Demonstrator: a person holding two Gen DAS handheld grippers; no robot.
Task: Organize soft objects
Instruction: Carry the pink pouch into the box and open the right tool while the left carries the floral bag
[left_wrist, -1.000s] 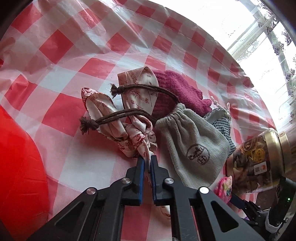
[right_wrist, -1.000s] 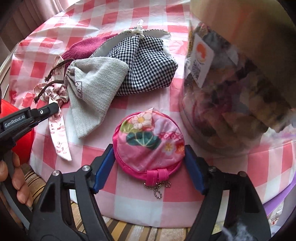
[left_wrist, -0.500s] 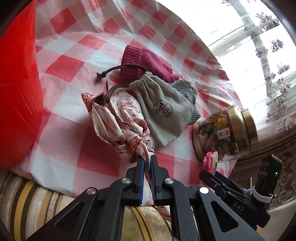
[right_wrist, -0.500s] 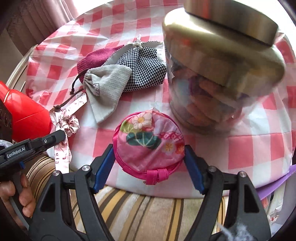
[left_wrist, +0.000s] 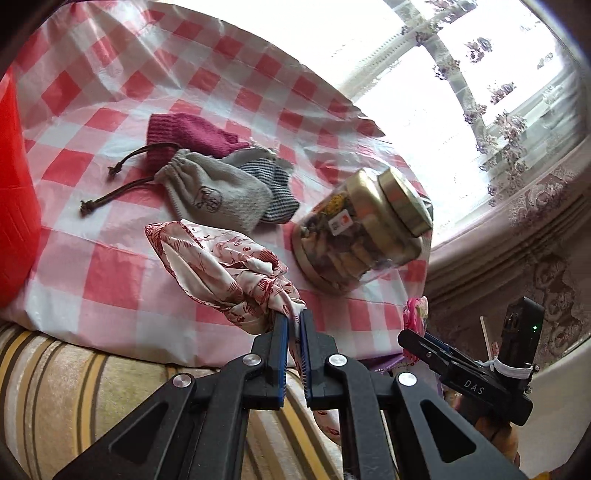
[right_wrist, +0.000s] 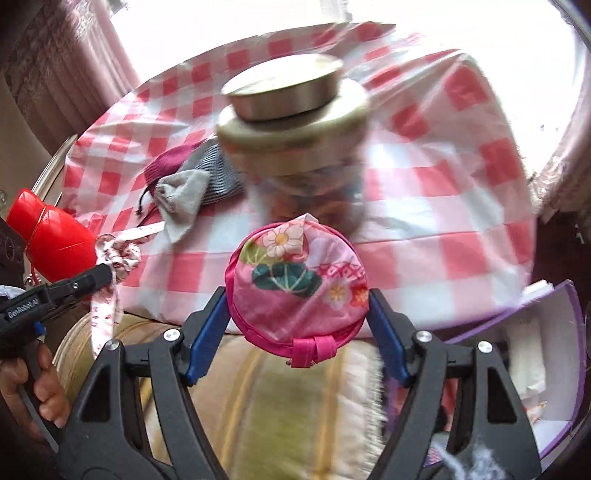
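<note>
The printed scarf (left_wrist: 225, 273) hung bunched from my left hand-held gripper (left_wrist: 293, 325), whose jaws were clamped on its knotted end; it was off the tabletop (left_wrist: 110, 273), out over the front edge above the striped cushion (left_wrist: 74, 387). A second earlier it lay on the cloth under the drawstring cords; half a second earlier it was just lifting beside the grey pouch. The round pink floral pouch (right_wrist: 297, 286) sat squeezed between the jaws of my right hand-held gripper (right_wrist: 297, 317), also carried clear of the tabletop edge; a second earlier it rested flat on the checked cloth near the jar.

Left behind on the tabletop: grey drawstring pouch (left_wrist: 218, 192), its two brown cords now lying free, touching the houndstooth pouch (left_wrist: 277, 192) and the maroon knit item (left_wrist: 188, 134). The gold-lidded jar (left_wrist: 354, 232) stood just beside them, blurred in the right wrist view. A red container (right_wrist: 51, 240) stood at the left edge. An open purple box (right_wrist: 532, 365) lay low to the right of the pink pouch.
</note>
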